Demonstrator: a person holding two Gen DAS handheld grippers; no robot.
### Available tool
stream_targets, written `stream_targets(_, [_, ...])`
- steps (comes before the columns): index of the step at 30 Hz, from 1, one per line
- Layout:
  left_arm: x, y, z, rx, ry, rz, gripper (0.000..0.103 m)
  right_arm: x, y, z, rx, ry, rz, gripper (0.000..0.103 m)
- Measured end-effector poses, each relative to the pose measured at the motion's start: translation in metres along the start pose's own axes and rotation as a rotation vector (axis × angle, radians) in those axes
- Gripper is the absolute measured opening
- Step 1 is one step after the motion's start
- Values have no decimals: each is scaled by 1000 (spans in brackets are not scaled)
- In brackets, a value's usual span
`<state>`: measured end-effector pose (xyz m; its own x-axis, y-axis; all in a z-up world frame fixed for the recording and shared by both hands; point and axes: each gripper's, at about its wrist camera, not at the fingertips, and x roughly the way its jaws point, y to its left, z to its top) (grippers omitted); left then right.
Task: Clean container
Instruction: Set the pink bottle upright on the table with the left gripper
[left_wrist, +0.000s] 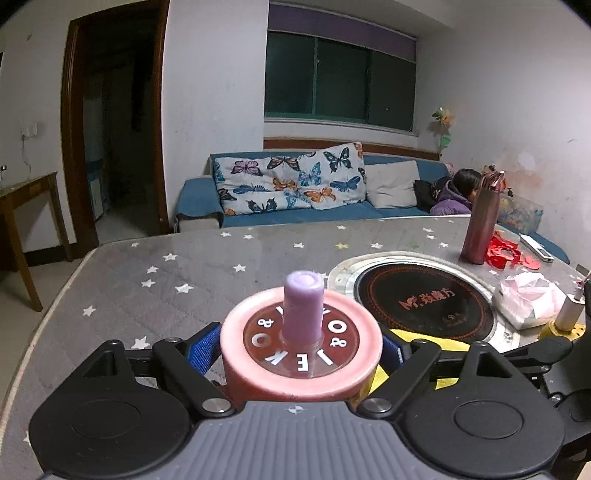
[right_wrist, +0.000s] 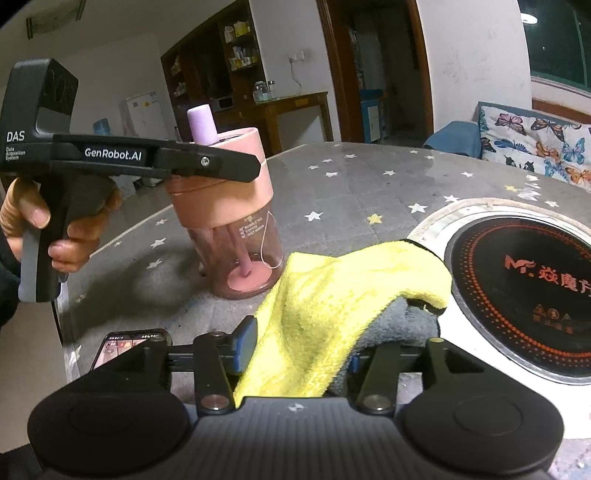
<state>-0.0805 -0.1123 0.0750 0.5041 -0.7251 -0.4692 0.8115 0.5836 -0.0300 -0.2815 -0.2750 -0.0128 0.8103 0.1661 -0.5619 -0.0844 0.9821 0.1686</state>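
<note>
L gripper (left_wrist: 301, 354) is clamped on the pink tumbler (right_wrist: 236, 221) up at its lid band, prob. to steady it for wiping. The cup stands upright on the star-print table (right_wrist: 351, 184), near-left of the induction hob (right_wrist: 524, 291), lilac straw cap (left_wrist: 303, 308) on top. R gripper (right_wrist: 295, 354) pinches a yellow microfibre cloth (right_wrist: 332, 295), which drapes just right of the cup's base w/o clearly touching it. Phone (right_wrist: 125, 345) at near edge.

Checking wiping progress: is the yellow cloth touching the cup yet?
No: the cloth, held by the right gripper, lies beside the cup, with a gap.
</note>
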Motion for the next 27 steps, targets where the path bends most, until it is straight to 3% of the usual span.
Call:
stream_targets(15, [-31,13,-8,-59,-44,5,103,-13,1,-7,-2,39,-32,68])
stream_targets(27, [-69,32,-35,-131,-43,72,103,-25,-1,-16,-17,56,-96,82])
